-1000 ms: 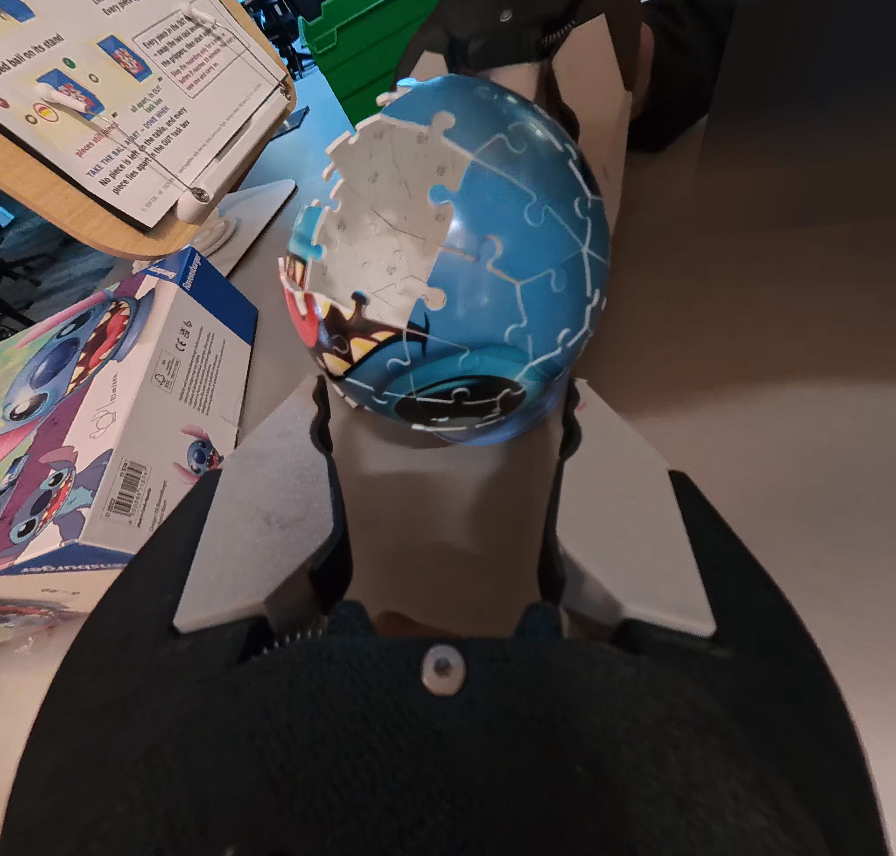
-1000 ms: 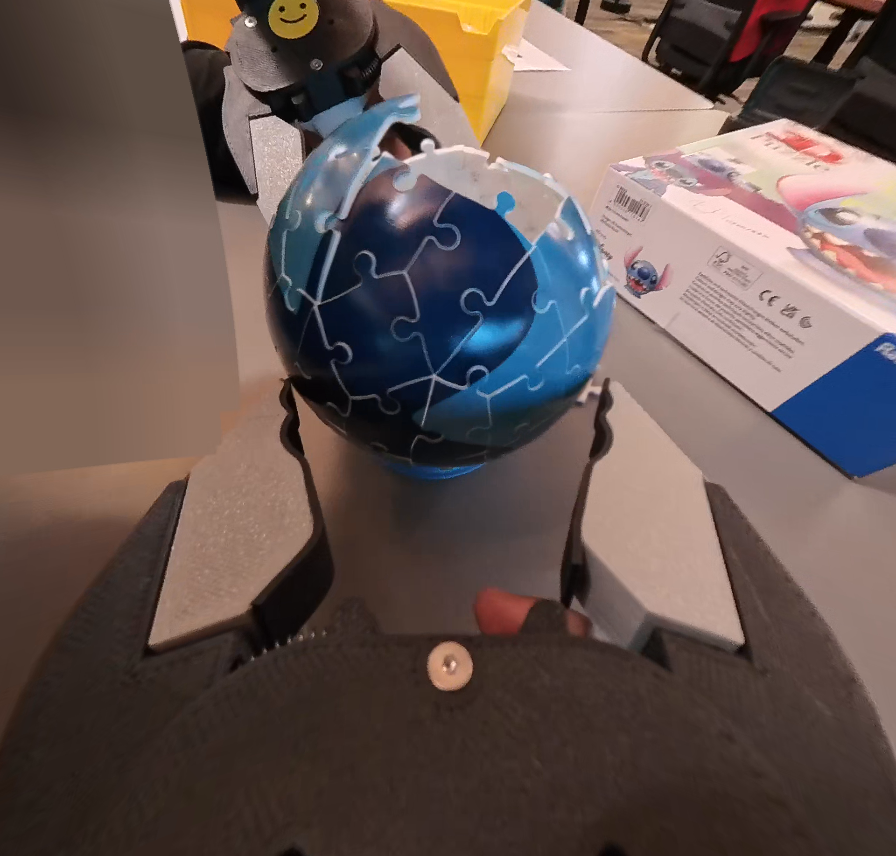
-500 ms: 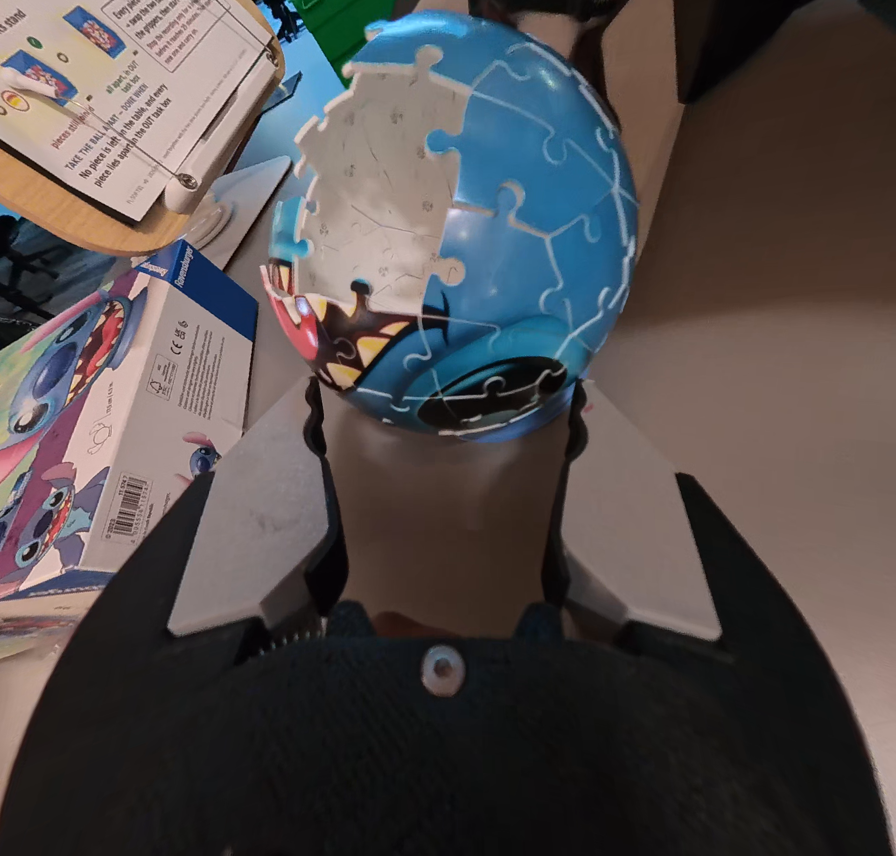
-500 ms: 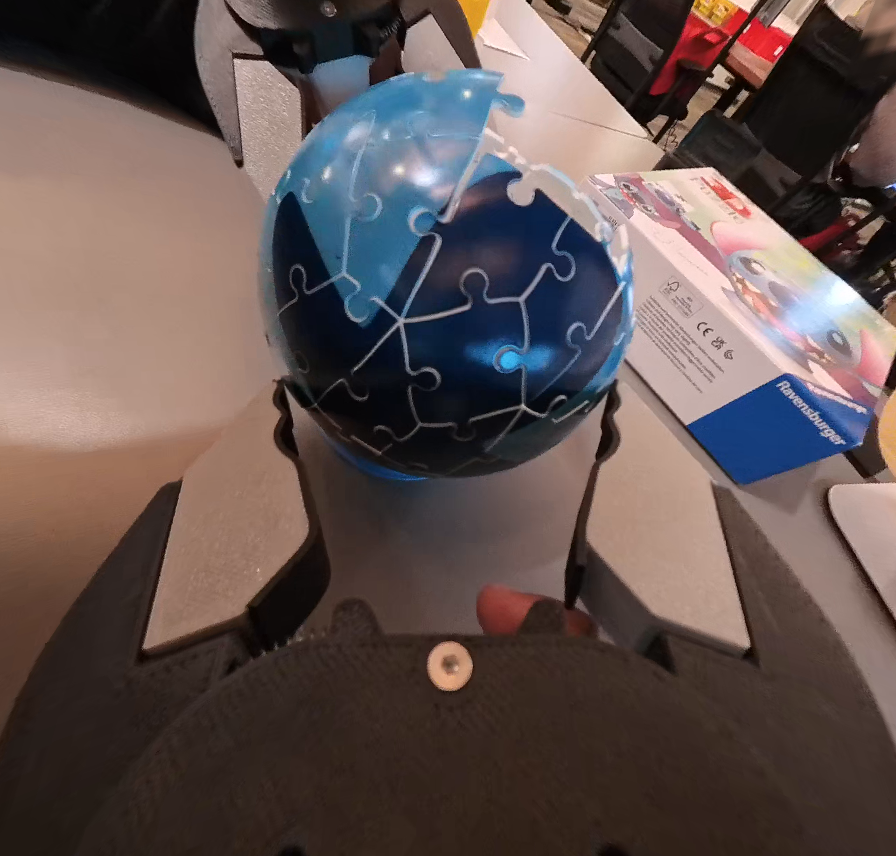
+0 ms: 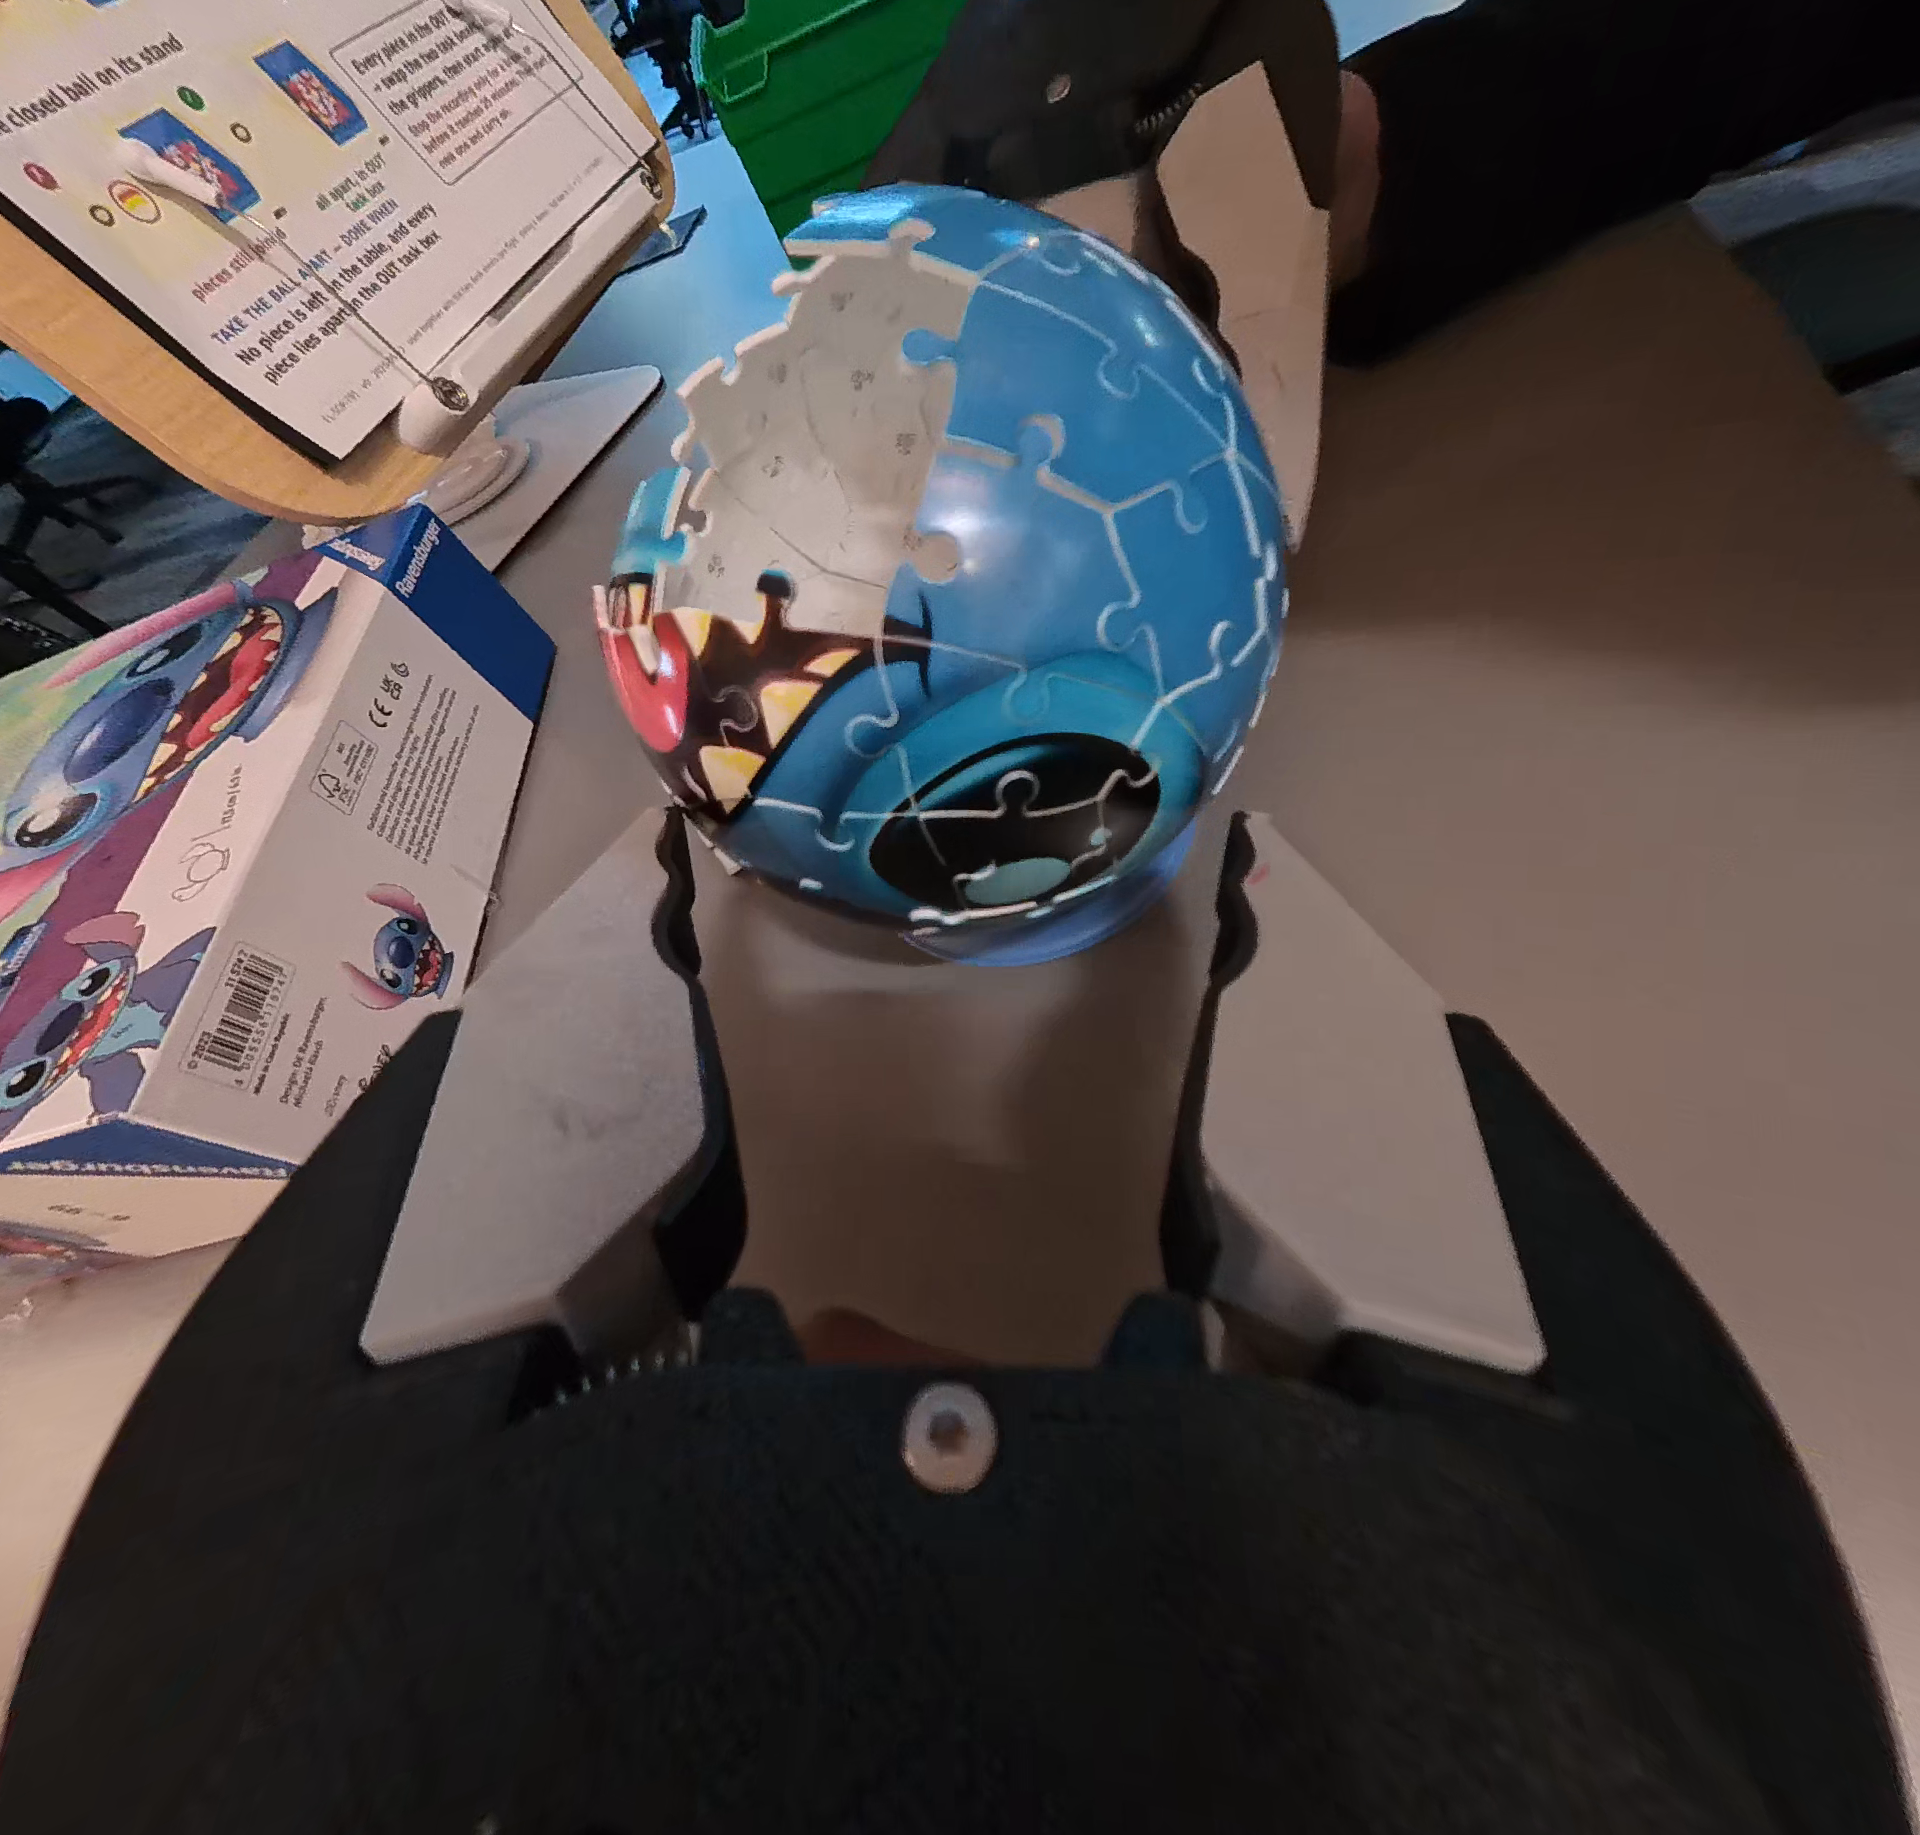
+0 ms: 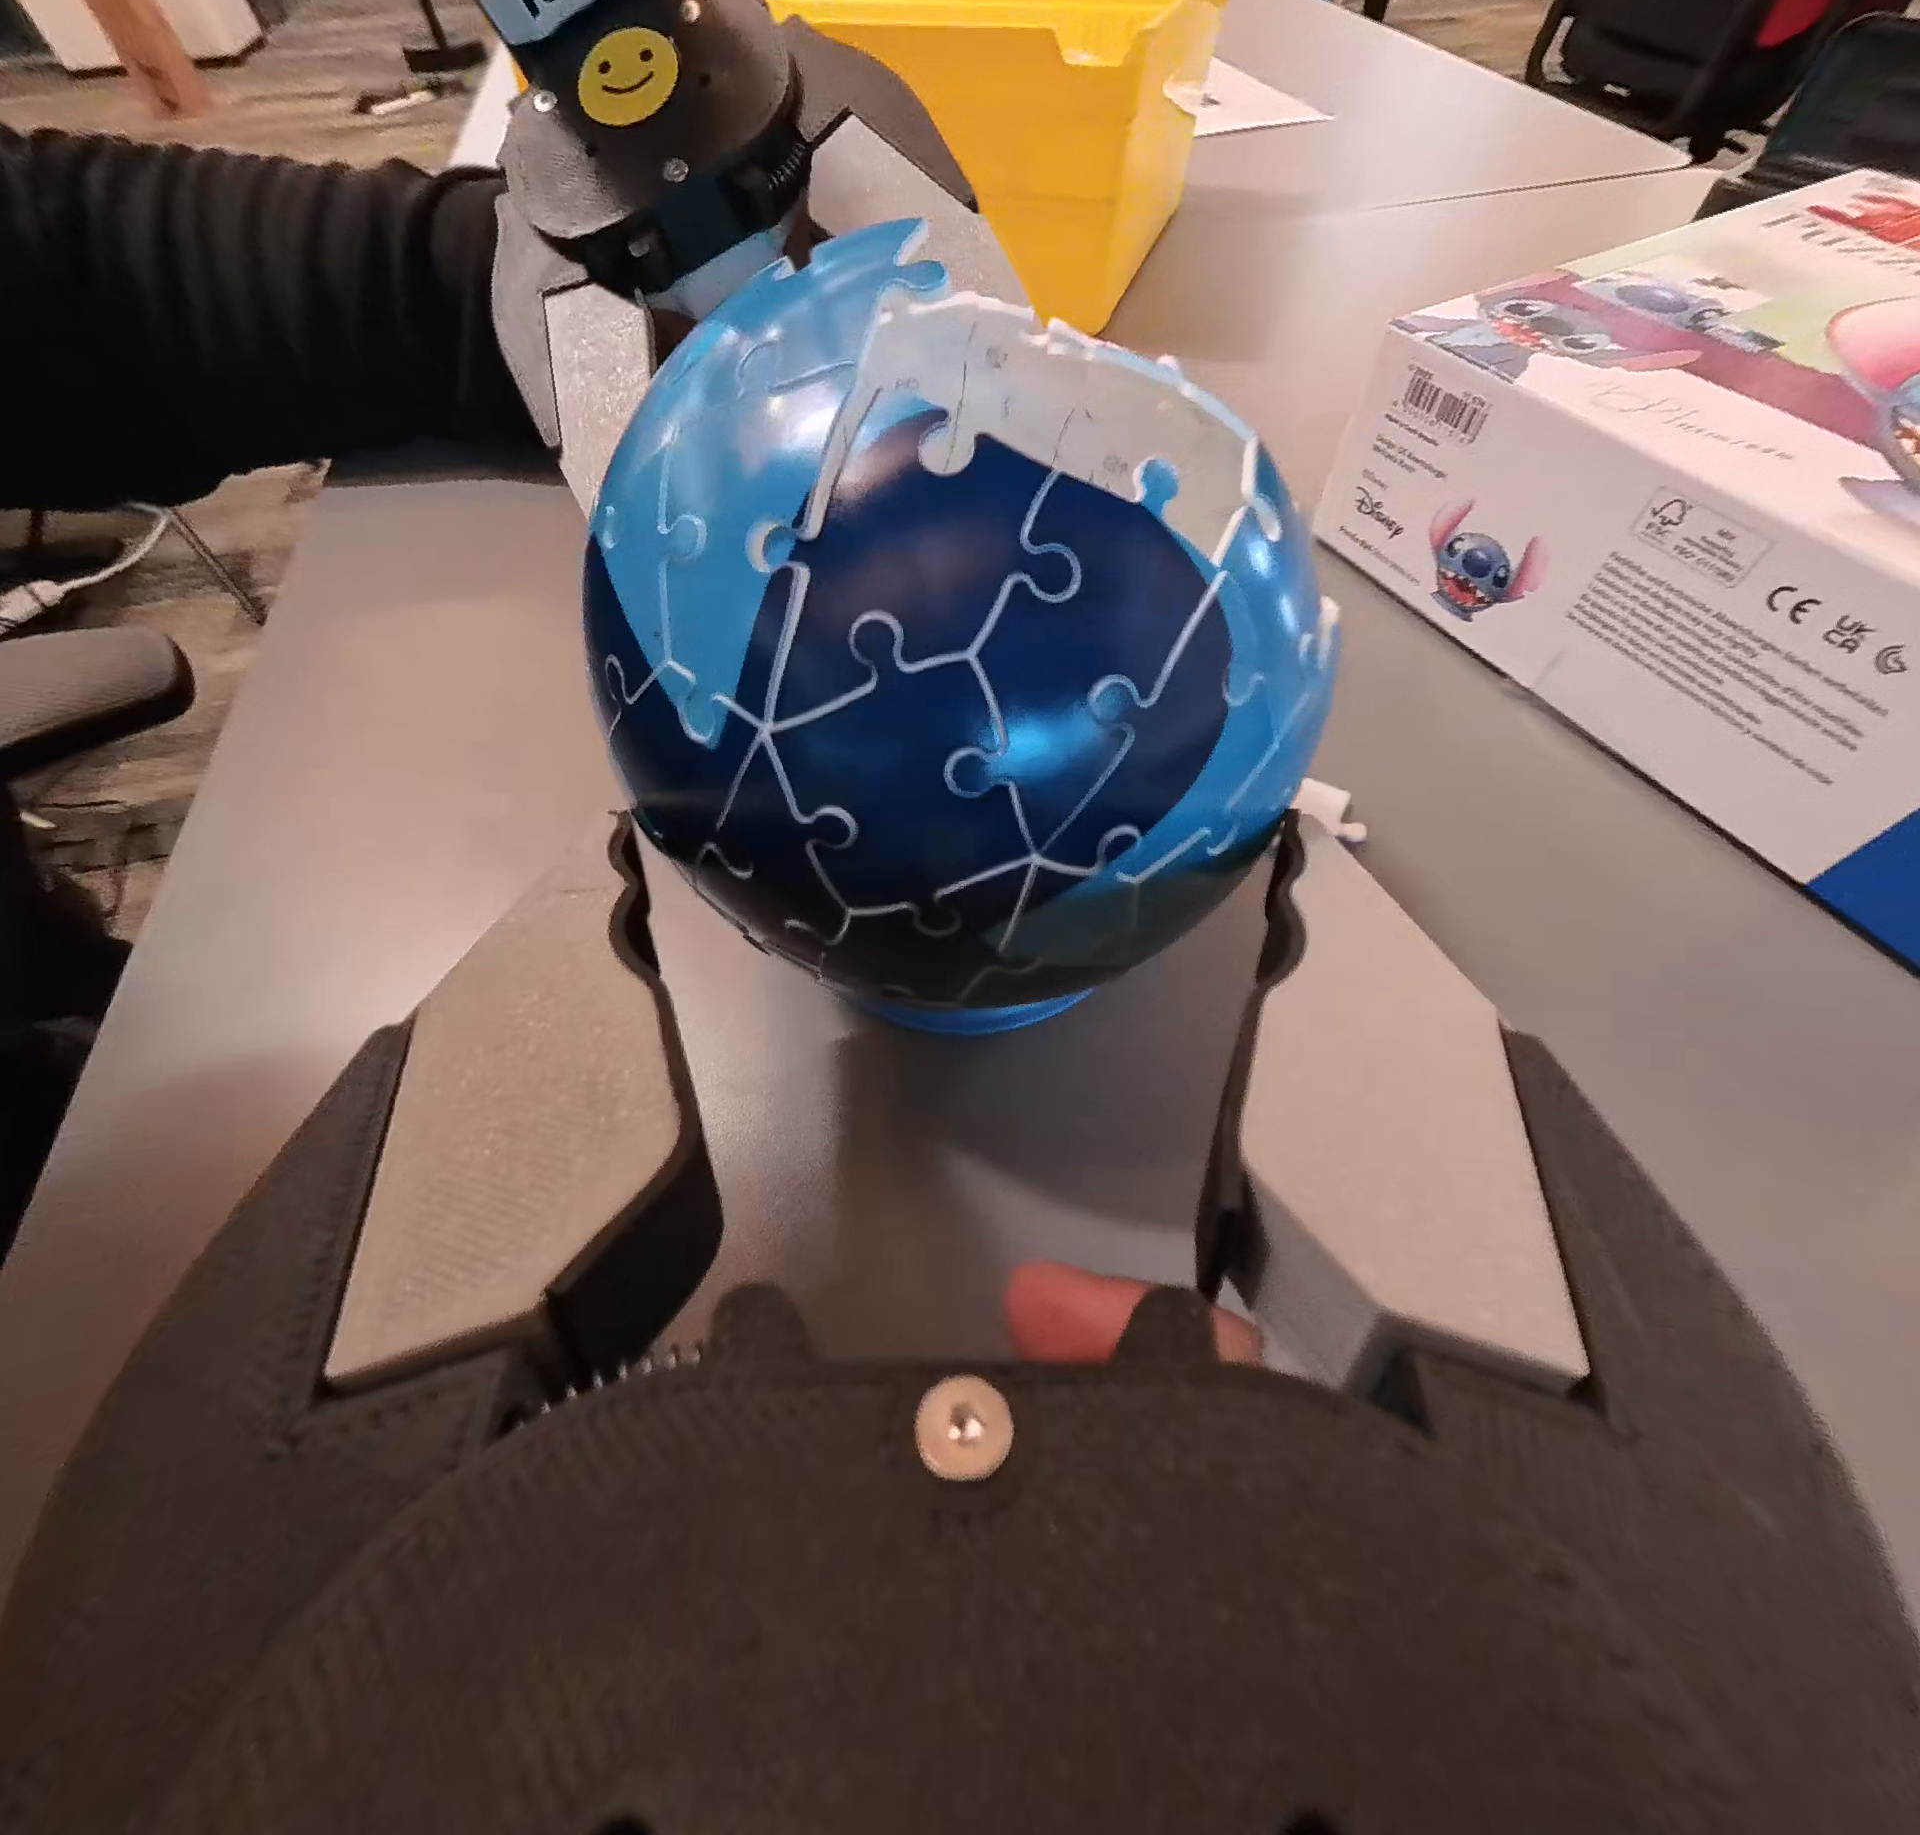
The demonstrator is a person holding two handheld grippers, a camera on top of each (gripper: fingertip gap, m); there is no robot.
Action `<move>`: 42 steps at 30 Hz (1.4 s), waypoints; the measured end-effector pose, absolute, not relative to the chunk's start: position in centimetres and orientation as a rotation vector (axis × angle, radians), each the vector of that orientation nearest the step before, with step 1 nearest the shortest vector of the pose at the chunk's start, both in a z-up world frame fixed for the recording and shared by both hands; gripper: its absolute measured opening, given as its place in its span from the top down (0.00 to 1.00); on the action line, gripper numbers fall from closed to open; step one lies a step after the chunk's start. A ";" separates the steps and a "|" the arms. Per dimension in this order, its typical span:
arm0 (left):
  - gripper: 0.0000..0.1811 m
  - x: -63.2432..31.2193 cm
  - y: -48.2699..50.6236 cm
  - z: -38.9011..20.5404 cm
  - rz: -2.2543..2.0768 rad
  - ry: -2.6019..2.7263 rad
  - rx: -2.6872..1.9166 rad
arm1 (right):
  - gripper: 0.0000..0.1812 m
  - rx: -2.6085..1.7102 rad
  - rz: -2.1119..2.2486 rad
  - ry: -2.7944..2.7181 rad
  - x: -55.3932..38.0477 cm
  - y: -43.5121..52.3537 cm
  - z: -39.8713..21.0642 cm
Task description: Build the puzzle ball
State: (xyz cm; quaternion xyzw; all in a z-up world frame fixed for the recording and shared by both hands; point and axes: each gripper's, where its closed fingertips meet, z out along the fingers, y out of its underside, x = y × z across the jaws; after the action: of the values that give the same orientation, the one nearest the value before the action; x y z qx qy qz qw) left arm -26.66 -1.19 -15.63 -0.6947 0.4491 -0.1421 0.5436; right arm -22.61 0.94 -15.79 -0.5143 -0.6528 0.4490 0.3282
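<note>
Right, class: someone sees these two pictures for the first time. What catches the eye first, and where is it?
First, the glossy blue plastic puzzle ball, centre frame between both grippers, with a jagged gap in its upper shell showing white piece backs. Next, the open left gripper and open right gripper flanking it from opposite sides. The white cardboard puzzle box lies on the grey table beside it.

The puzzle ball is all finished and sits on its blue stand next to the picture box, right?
Not finished. The puzzle ball does sit on its blue stand beside the picture box, but the left wrist view shows a big hole near the top, where white piece backs show through.
</note>
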 end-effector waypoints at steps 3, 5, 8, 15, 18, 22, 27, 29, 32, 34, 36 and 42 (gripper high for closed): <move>0.47 -27.0 -1.3 -15.6 -0.316 1.063 -1.636 | 0.34 -1.330 1.141 -1.716 -22.7 1.2 -15.9; 0.46 -27.5 -0.8 -15.9 -0.272 1.056 -1.650 | 0.30 -1.299 1.087 -1.693 -22.7 1.7 -15.6; 0.45 -27.8 -0.4 -15.9 -0.267 1.040 -1.659 | 0.30 -1.236 0.972 -1.696 -22.5 2.0 -15.5; 0.45 -28.0 -0.4 -16.4 -0.201 1.076 -1.654 | 0.31 -1.126 0.852 -1.721 -22.7 0.8 -15.6; 0.44 -28.3 -0.5 -16.7 -0.164 1.090 -1.666 | 0.31 -1.136 0.871 -1.711 -22.6 1.0 -15.6; 0.44 -29.1 -0.4 -16.9 -0.120 1.059 -1.690 | 0.30 -1.129 0.891 -1.681 -22.1 1.5 -14.9; 0.43 -30.5 -0.3 -16.5 -0.065 0.949 -1.730 | 0.28 -1.110 0.963 -1.601 -20.8 2.2 -12.8; 0.43 -31.1 -0.5 -16.3 -0.037 0.887 -1.747 | 0.28 -1.119 0.991 -1.542 -20.2 2.9 -11.8; 0.43 -32.0 -1.0 -16.1 0.046 0.797 -1.767 | 0.28 -1.150 1.021 -1.451 -19.4 4.4 -10.7; 0.43 -32.3 -1.7 -15.8 0.098 0.741 -1.767 | 0.26 -1.170 1.044 -1.406 -19.0 5.1 -10.4; 0.43 -32.4 -2.5 -15.2 0.109 0.671 -1.756 | 0.25 -1.188 1.069 -1.371 -18.6 5.6 -10.2; 0.46 -33.7 -5.4 -12.4 0.041 0.441 -1.651 | 0.24 -1.262 1.119 -1.294 -18.4 7.1 -10.8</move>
State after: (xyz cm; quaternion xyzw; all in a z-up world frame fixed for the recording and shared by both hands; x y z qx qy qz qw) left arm -33.67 -5.43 -12.43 -0.7288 0.1945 0.0180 0.6563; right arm -18.39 7.07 -10.77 -0.5187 -0.5317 0.4600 0.4865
